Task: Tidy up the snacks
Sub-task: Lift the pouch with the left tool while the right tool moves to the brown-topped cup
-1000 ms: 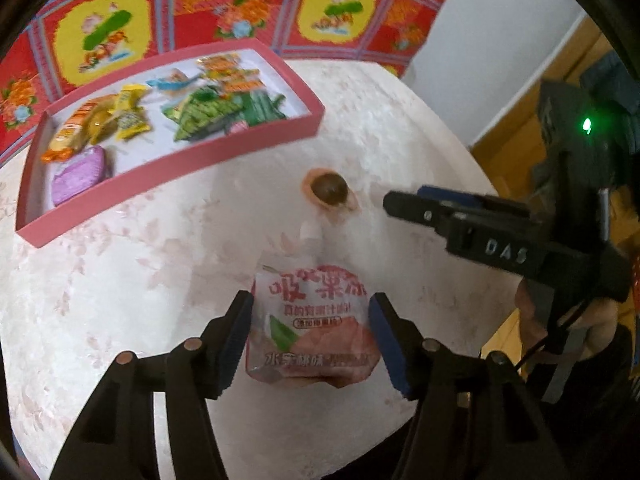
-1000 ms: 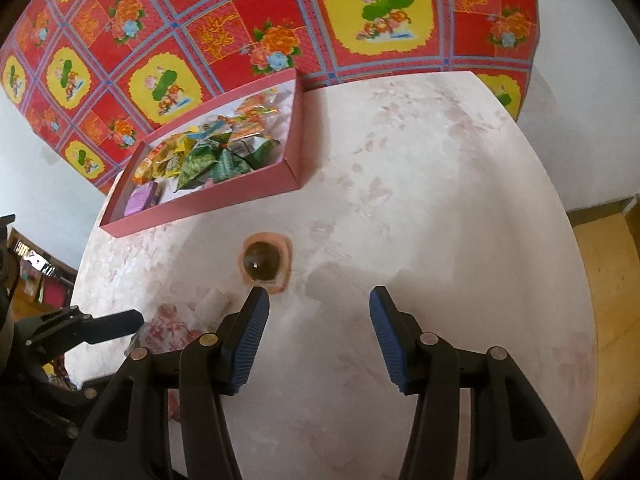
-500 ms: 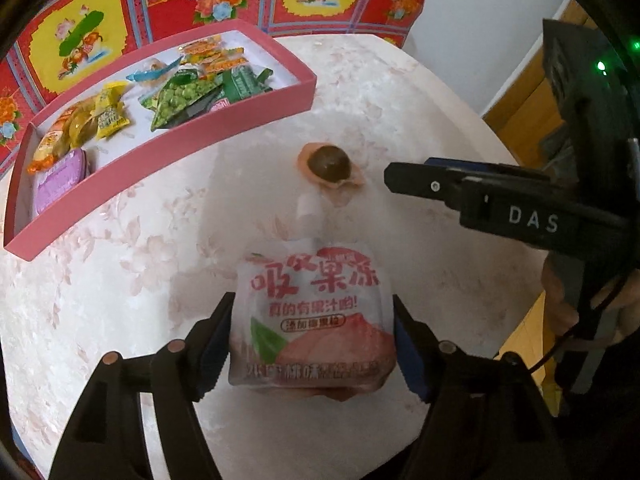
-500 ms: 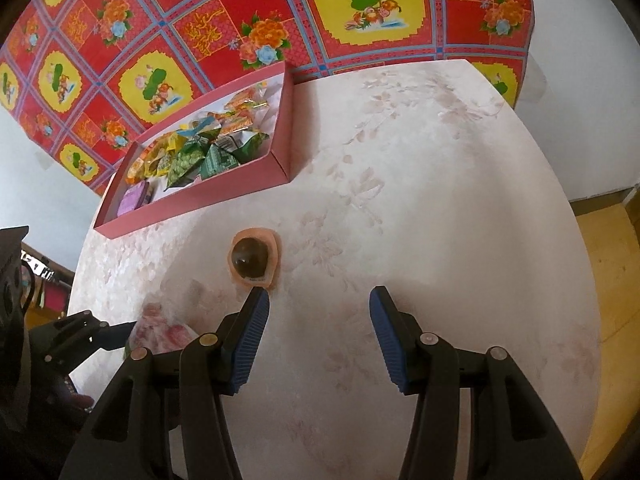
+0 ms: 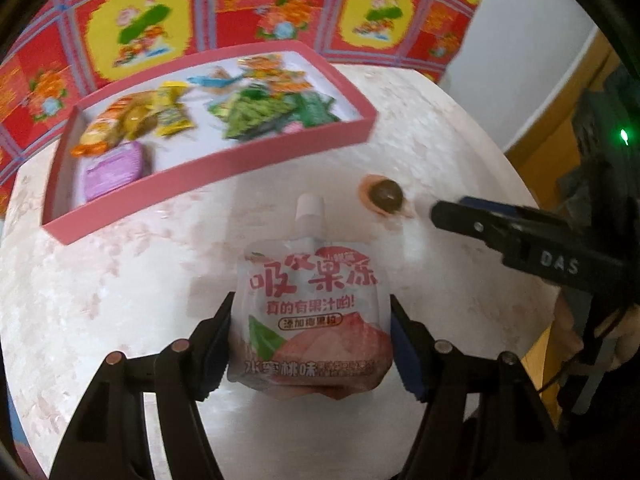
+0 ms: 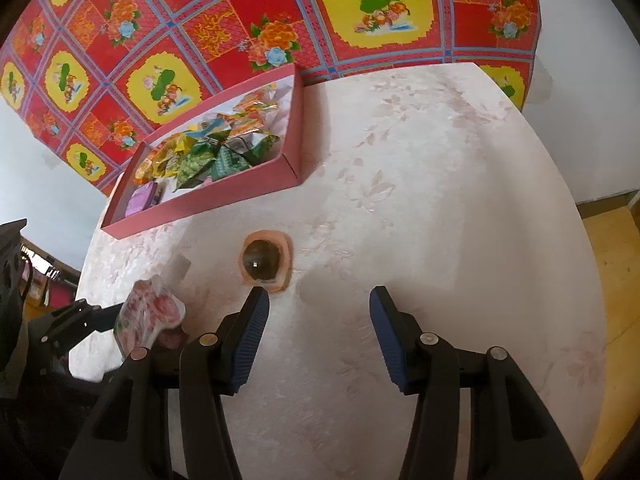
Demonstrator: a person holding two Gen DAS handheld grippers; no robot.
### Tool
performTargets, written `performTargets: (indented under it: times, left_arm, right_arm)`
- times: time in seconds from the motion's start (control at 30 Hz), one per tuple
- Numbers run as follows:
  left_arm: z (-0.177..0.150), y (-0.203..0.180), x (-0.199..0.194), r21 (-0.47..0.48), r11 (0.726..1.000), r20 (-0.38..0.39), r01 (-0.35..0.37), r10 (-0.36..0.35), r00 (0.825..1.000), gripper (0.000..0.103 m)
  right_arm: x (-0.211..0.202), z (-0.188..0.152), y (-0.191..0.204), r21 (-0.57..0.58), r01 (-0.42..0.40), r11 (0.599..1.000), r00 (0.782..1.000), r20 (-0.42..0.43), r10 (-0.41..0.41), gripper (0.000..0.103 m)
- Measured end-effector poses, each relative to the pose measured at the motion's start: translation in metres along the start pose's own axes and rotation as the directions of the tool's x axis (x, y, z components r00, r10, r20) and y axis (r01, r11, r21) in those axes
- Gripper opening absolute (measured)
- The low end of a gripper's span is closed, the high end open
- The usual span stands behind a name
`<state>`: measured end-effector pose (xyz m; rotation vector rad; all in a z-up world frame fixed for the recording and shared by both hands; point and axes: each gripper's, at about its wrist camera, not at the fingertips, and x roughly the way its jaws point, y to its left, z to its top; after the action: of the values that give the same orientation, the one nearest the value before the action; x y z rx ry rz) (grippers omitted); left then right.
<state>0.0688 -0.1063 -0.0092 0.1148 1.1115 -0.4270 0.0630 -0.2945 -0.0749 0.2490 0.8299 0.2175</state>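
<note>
Nearest, the left gripper [image 5: 310, 344] is seen with its two blue-padded fingers pressed against the sides of a peach jelly pouch [image 5: 310, 316], which is clamped between them with its white spout pointing away toward the far side of the table [image 5: 440, 128]; whether the pouch is lifted clear of the tabletop cannot be told for certain from the left wrist view, though from the right wrist view it appears raised at the table's near-left edge [image 6: 150, 314]. The right gripper [image 6: 316, 328] is held with its jaws well apart and nothing between them; its left fingertip is placed just short of a small round jelly cup [image 6: 262, 262] — a dark sphere in a peach-coloured rim — which rests alone on the pale floral table covering; the same cup is seen in the left wrist view [image 5: 386, 198], just beside the tip of the right gripper's finger. Farther back, a shallow pink tray [image 5: 224, 168] is set on the table, filled with assorted snack packets — green, yellow, orange and a purple one at its left end; beyond the table, a red-and-yellow floral cloth [image 6: 248, 20] is hung against the wall.
</note>
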Motion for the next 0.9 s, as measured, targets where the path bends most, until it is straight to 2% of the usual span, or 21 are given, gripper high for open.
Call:
performTargets:
  times: [0.23,0.47,0.8,0.9]
  left_arm:
    - [0.001,0.032,-0.006,-0.087,0.993,0.037,-0.074,0.078,0.996,0.072]
    - [-0.001,0.050,-0.010,-0.132,0.985,0.054,-0.115,0.123,0.991,0.072]
    - [-0.002,0.060,-0.006,-0.156,0.978,0.040,-0.138,0.146,0.988,0.072]
    - [-0.001,0.058,-0.004,-0.146,0.979,0.047,-0.145,0.154,0.987,0.072]
  right_arm:
    - [0.012,0.003,0.016,-0.043,-0.009,0.999,0.999,-0.031,0.008,0.054]
    - [0.022,0.010,0.030,-0.070,-0.012,0.997,0.999,-0.031,0.010,0.054]
    - [0.032,0.014,0.047,-0.147,0.055,0.988,0.998,0.005,-0.055,0.054]
    - [0.033,0.012,0.049,-0.171,0.082,0.982,0.997,0.021,-0.079,0.048]
